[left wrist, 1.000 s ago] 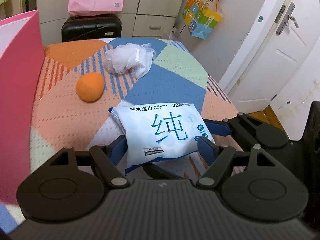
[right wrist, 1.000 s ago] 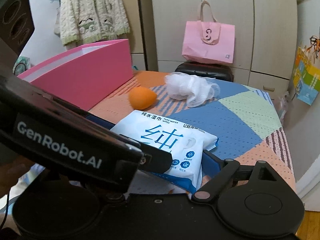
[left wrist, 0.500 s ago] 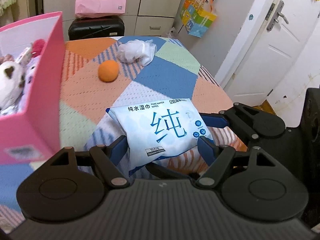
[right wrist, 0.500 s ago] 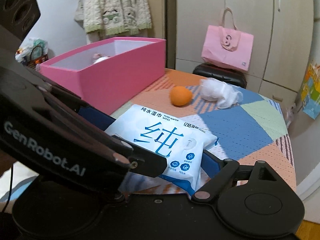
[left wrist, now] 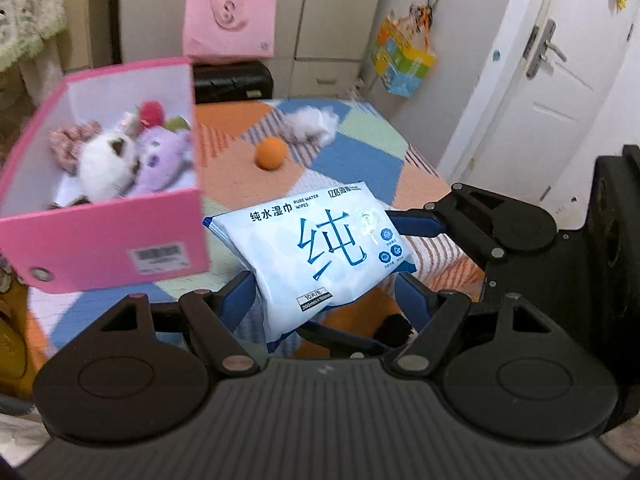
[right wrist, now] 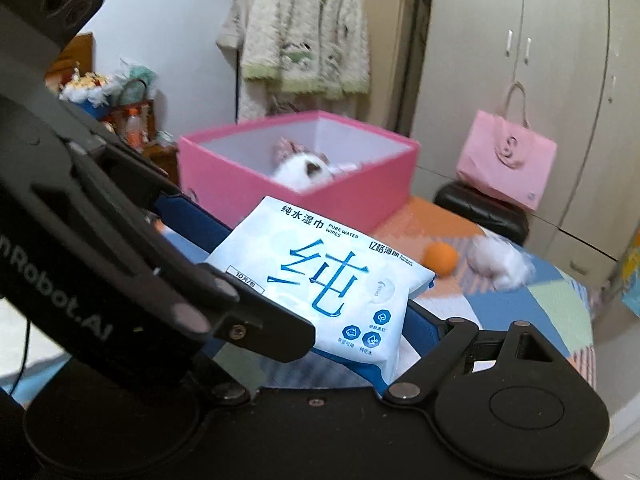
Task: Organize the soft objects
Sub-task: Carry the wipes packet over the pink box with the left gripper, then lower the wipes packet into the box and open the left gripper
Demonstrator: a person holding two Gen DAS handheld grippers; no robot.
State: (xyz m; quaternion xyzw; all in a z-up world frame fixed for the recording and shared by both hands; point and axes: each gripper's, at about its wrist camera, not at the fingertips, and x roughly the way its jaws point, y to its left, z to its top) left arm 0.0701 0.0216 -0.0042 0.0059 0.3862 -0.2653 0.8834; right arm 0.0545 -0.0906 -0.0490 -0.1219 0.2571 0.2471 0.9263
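the soft, pale blue plastic pack of wet wipes (left wrist: 316,256), printed with a large blue character and small round icons, is held clear of the patchwork bedspread (left wrist: 360,168), just beside the near corner of the pink box. the left gripper (left wrist: 324,296) pinches it across its short end, blue pads pressing on both edges. the right gripper (right wrist: 304,280) takes the same pack from the other side, its blue fingers (right wrist: 420,324) against the pack's edges; both sets of tongs are closed on the pack. the pack sags slightly and is tilted, label side up.

the open rectangular pink cardboard box (left wrist: 100,236), white inside with a barcode label on its near wall, holds a white plush toy (left wrist: 106,164), a lilac plush toy (left wrist: 162,160), a red fuzzy item (left wrist: 154,110) and a pinkish patterned fabric piece (left wrist: 72,142).

further back on the bedspread lie an orange ball (left wrist: 272,153) and, just beside it, a white mesh puff (left wrist: 310,124).
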